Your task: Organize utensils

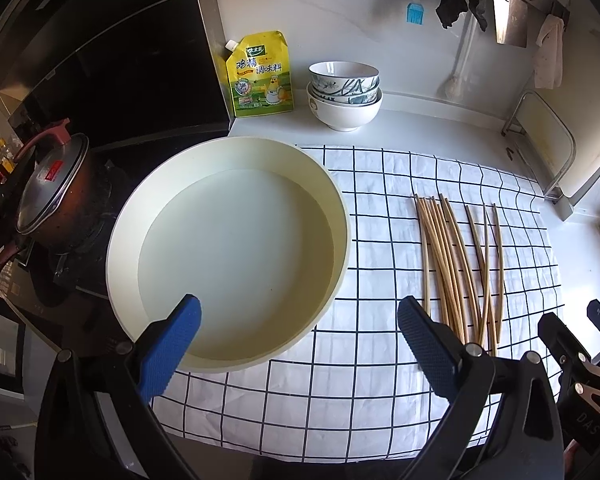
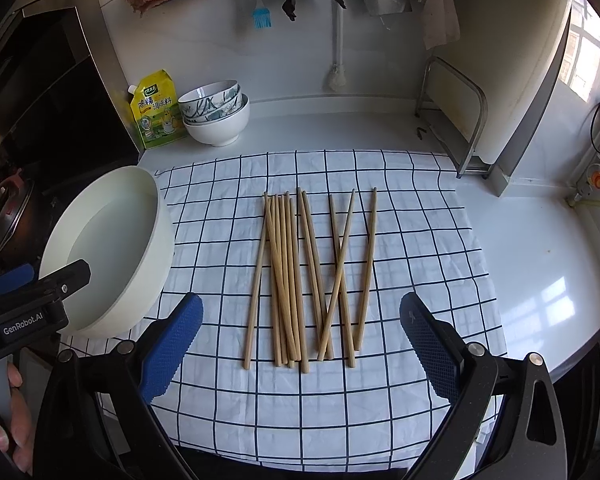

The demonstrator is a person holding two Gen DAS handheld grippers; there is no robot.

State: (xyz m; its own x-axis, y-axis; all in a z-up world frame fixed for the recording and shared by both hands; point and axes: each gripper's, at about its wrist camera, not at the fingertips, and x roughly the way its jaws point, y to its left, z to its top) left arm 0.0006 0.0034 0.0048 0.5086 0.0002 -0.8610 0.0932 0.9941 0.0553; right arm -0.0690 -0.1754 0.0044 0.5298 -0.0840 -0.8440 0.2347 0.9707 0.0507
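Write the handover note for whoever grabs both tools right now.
Left tool: open, empty, poised over the near rim of the cream basin.
Right tool: open, empty, aimed at the near ends of the chopsticks.
Chopsticks: all lie loose on the checked cloth, a tight bunch on the left, a few crossed on the right. The basin, left of them, holds none.
Done: nothing moved yet, by the look of it.
Left: gather and sort the chopsticks, probably into the basin.

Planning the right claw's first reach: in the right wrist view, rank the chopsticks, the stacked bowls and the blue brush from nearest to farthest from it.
1. Chopsticks, on the checked cloth straight ahead of the right claw.
2. Stacked bowls, back left on the counter.
3. Blue brush, hanging on the far wall.
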